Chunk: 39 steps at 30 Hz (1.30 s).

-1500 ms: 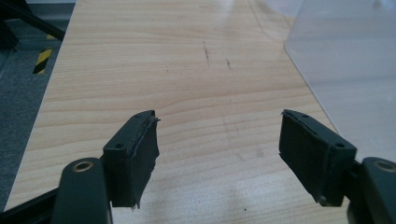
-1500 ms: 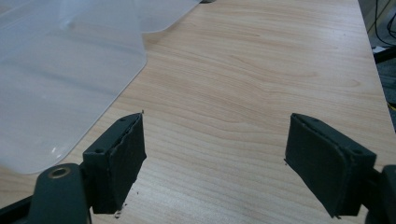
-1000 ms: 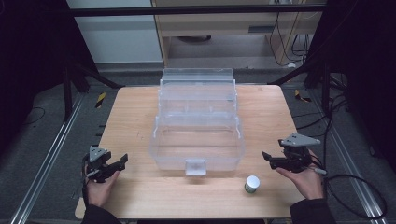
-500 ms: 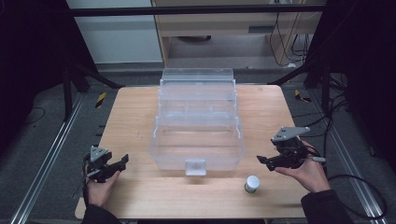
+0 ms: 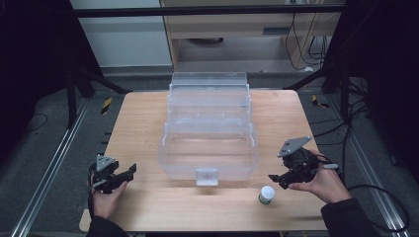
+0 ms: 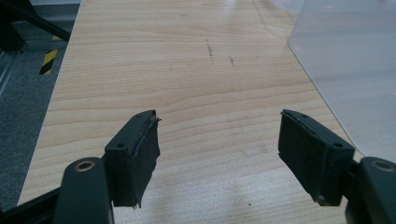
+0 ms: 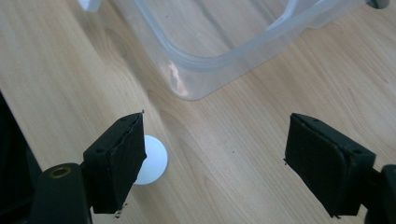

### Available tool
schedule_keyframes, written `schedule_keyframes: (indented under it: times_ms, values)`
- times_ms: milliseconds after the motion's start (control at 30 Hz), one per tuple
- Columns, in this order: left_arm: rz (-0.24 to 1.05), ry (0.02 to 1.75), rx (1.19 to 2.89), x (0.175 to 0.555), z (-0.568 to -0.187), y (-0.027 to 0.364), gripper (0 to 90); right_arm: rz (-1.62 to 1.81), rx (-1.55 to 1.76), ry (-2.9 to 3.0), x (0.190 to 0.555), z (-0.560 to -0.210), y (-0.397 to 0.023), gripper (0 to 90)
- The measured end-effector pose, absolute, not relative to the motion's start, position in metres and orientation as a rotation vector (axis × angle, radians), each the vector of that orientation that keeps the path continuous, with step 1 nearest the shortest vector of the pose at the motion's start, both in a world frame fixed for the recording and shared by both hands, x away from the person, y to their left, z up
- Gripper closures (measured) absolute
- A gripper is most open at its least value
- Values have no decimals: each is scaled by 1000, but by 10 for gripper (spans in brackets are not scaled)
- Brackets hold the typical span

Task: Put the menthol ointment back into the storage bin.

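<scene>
**Small white-capped jar near the front edge, right gripper spread beside it**

The small jar (image 5: 267, 194) with a white cap stands upright on the wooden table (image 5: 138, 123), close to the front edge and just in front of the right front corner of the clear plastic box (image 5: 210, 143). A strip of bare wood separates jar and box; they do not touch. In the right gripper view the white cap (image 7: 152, 159) shows partly behind the left-hand pad, with the rounded corner of the box (image 7: 196, 79) above it.

The right gripper (image 5: 281, 178) is held above the table just to the right of the jar, its tips pointing towards it. Its jaws are spread wide, having just been opening, and only bare wood lies between the pads; the jar is beside them, not gripped.

The left gripper (image 5: 127, 173) sits near the front left corner of the table, well apart from the jar. Its jaws are spread too, with only wood grain between them, and the box's wall (image 6: 345, 70) stands off to one side.

The box fills the middle of the table from near the back edge almost to the front, its latch (image 5: 206, 176) facing the person. Open wood runs down both sides of it, wider on the left, and a narrower band runs along the front, where the jar stands. Beyond the table edges are grey floor and metal rails (image 5: 54, 163).
</scene>
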<state>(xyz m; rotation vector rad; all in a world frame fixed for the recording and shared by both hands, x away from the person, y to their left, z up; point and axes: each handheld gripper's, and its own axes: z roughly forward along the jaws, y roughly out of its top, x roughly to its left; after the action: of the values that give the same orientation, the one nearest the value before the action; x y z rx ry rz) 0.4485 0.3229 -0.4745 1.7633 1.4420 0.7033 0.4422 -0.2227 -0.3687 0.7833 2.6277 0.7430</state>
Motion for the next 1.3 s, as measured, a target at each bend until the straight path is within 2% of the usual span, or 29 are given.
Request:
schedule_keyframes:
  times_ms: [600, 1300]
  values:
    - [707, 1436, 1765, 448, -474, 322, 289, 620, 652, 2753, 433, -370, -207, 224]
    - [708, 1429, 1769, 448, -474, 322, 293, 436, 521, 2902, 435, -395, -193, 287]
